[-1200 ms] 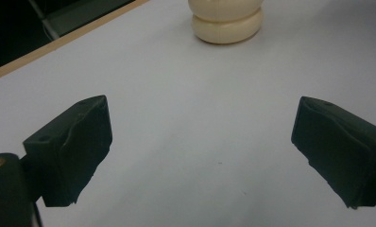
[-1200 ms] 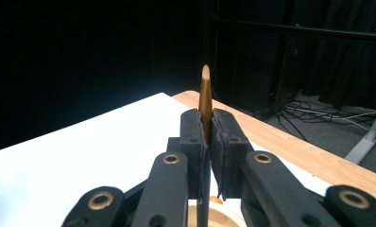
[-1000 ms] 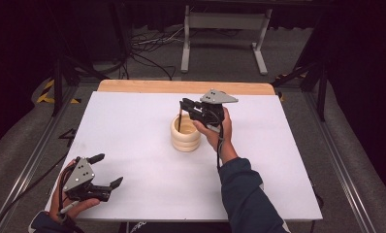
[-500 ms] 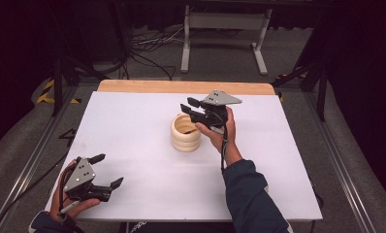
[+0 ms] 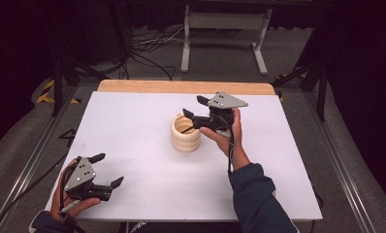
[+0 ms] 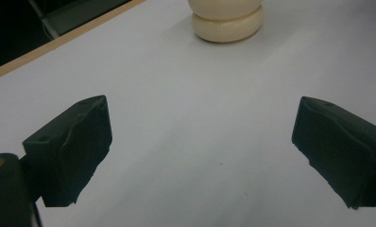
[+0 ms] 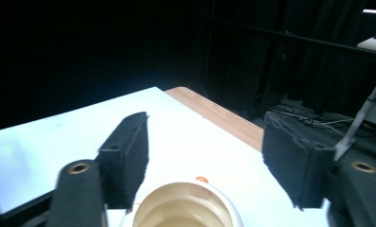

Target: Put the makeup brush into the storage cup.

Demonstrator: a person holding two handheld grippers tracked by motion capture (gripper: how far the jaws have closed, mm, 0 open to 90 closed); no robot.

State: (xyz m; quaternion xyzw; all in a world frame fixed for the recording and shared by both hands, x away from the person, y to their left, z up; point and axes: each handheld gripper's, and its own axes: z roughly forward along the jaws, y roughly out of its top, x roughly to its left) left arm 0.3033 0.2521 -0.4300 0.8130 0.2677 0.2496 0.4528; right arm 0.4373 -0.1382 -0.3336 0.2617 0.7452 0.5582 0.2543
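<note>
While jaws part: right gripper [image 5: 193,108], just been opening, nothing between its jaws.
Vase place: ribbed cream vase [image 5: 185,133] at frame centre, upright, touching below-left of those tips.
Farther hand: left gripper [image 5: 108,170], lower left, jaws apart, empty.

Left gripper [image 6: 202,156] jaws spread wide over white table [image 6: 176,118], cream ribbed cup [image 6: 226,19] ahead

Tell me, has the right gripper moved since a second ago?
Yes. The right gripper has lifted off the cream ribbed cup, jaws just opening, nothing between them.
</note>
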